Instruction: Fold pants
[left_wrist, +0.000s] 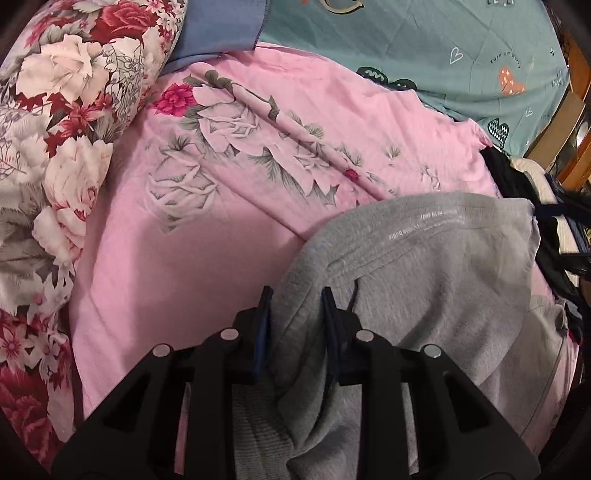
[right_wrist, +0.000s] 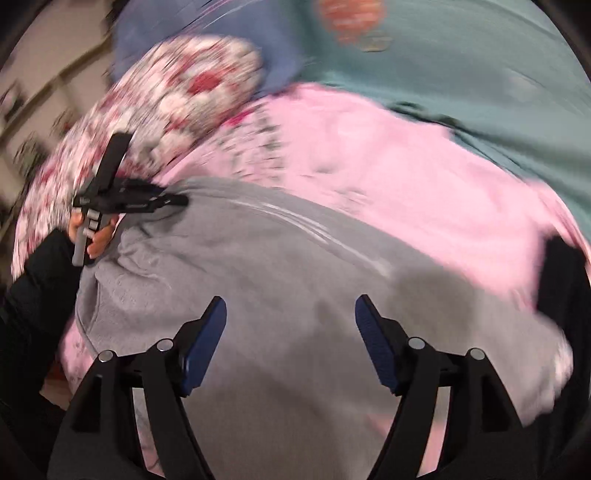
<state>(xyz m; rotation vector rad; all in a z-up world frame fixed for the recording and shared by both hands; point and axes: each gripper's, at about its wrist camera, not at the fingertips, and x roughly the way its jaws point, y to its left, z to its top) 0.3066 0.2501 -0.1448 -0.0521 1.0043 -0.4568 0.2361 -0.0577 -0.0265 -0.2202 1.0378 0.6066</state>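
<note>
Grey sweatpants (left_wrist: 424, 280) lie on a pink floral bedsheet (left_wrist: 192, 240). In the left wrist view my left gripper (left_wrist: 297, 299) is shut on a thick fold of the grey pants, and the cloth hangs down between its blue pads. In the blurred right wrist view the pants (right_wrist: 280, 273) spread across the sheet (right_wrist: 424, 192). My right gripper (right_wrist: 290, 314) is open and empty just above them. The left gripper (right_wrist: 177, 201) also shows there, pinching the pants' far left edge.
A red and white floral quilt (left_wrist: 59, 155) is piled along the left. A teal blanket with hearts (left_wrist: 443, 48) lies at the back. Dark clothes (left_wrist: 546, 221) are heaped at the right edge, beside wooden furniture (left_wrist: 576, 122).
</note>
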